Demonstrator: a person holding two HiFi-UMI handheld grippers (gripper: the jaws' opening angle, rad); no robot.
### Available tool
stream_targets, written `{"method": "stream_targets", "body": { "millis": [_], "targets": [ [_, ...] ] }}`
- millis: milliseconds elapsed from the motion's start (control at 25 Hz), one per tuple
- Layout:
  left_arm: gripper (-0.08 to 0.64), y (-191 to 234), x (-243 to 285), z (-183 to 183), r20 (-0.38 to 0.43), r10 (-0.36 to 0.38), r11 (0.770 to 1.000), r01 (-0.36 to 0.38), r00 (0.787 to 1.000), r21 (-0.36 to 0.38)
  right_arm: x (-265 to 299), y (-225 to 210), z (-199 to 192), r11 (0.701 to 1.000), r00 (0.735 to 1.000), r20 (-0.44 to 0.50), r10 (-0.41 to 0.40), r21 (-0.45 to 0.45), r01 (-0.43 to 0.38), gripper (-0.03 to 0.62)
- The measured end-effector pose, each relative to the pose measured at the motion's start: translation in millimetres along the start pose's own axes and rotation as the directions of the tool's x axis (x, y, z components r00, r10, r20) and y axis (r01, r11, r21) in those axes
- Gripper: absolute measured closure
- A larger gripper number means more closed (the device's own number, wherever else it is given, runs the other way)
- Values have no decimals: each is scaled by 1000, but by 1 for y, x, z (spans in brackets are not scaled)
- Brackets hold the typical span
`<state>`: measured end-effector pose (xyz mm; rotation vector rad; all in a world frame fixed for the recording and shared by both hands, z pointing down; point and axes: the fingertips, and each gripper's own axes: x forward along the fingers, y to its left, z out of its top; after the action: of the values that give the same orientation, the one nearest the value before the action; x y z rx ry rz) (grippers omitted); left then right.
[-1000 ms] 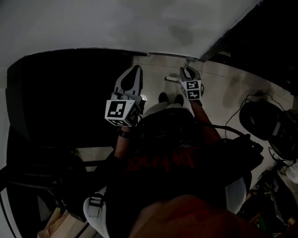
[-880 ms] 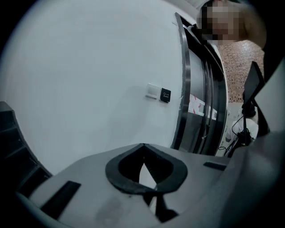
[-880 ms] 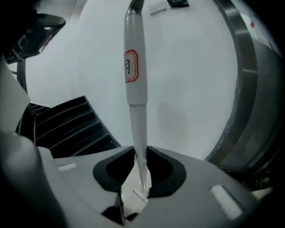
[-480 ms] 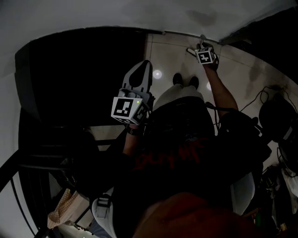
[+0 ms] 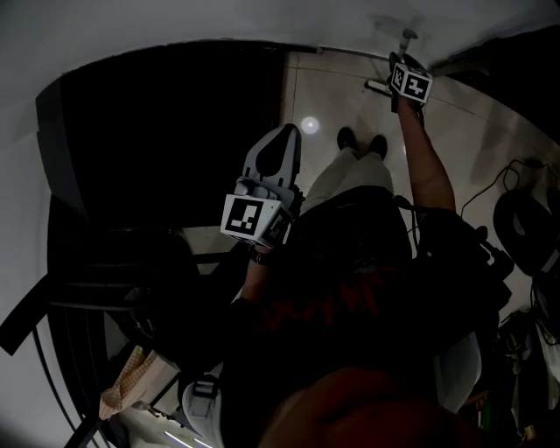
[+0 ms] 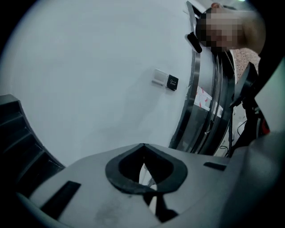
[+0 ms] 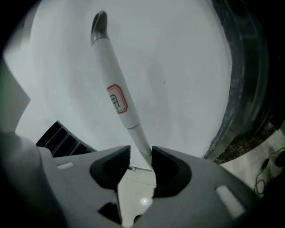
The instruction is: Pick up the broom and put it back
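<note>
**Head view with both gripper views; places are given relative to the white wall (image 5: pixel 175 22).**

- **Left gripper:** The left gripper (image 5: pixel 284 136) is held before the person's chest, well short of the wall. Its marker cube (image 5: pixel 254 219) faces the camera.
- **Left jaws:** In the left gripper view the jaws are pressed together tip to tip, with nothing between them. Beyond them the wall carries a small switch plate (image 6: pixel 165 80). A curved metal frame (image 6: pixel 202 102) stands to the right of the plate, against the wall.
- **Shoes and floor:** The person's shoes (image 5: pixel 347 138) stand on the pale tiled floor (image 5: pixel 472 131), between the left gripper and the wall. A cable (image 5: pixel 490 188) lies on the floor, farther from the wall than the shoes.
- **Right gripper:** The right gripper (image 5: pixel 404 63) is stretched past the shoes to the foot of the wall.
- **Broom:** In the right gripper view the broom handle (image 7: pixel 104 58) leans tilted against the wall. It is white, with a red-outlined label (image 7: pixel 117 99) and a dark cap (image 7: pixel 99 22) at its upper end.
- **Right jaws:** The lower part of the handle passes between the right jaws, which are opening. It lies close against one pad and clear of the other.
- **Slatted object:** A black slatted object (image 7: pixel 58 133) sits at the foot of the wall, beside the handle.
</note>
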<state>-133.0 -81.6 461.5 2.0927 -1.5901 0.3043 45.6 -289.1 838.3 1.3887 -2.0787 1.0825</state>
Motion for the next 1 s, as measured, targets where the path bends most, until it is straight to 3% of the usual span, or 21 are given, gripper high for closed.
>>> {"method": "stream_targets", "body": {
  "millis": [80, 240, 360, 480, 560, 640, 800, 920, 1000],
  "targets": [
    [554, -2, -6, -5, -6, 11, 1000, -11, 1000, -13, -10, 6, -10, 1000, 999, 38, 16, 6, -16, 467],
    [555, -13, -25, -17, -20, 19, 1000, -20, 1000, -20, -17, 3, -15, 997, 997, 58, 45, 66, -49, 457],
    [555, -17, -37, -35, -37, 13, 1000, -14, 999, -19, -10, -11, -7, 992, 998, 40, 45, 117, -49, 315],
    [554, -20, -57, -50, -31, -8, 1000, 8, 999, -13, -39, -10, -7, 996, 999, 46, 12, 85, -16, 304],
    [555, -24, -67, -49, 13, -49, 999, 49, 999, 8, -84, 3, -3, 1000, 995, 104, 8, 15, -10, 336],
    [554, -33, -74, -40, 65, -106, 994, 104, 992, 31, -137, 25, 3, 998, 982, 186, 29, -62, -17, 419],
    [554, -65, -120, -37, 123, -199, 979, 193, 972, 62, -253, 110, -44, 983, 953, 270, 137, -158, -97, 530],
    [554, -69, -159, -46, 167, -246, 968, 233, 955, 98, -342, 169, -70, 981, 906, 389, 167, -160, -112, 586],
    [555, -63, -188, -61, 184, -256, 964, 238, 949, 117, -399, 203, -85, 980, 868, 472, 153, -184, -73, 591]
  ]
}}
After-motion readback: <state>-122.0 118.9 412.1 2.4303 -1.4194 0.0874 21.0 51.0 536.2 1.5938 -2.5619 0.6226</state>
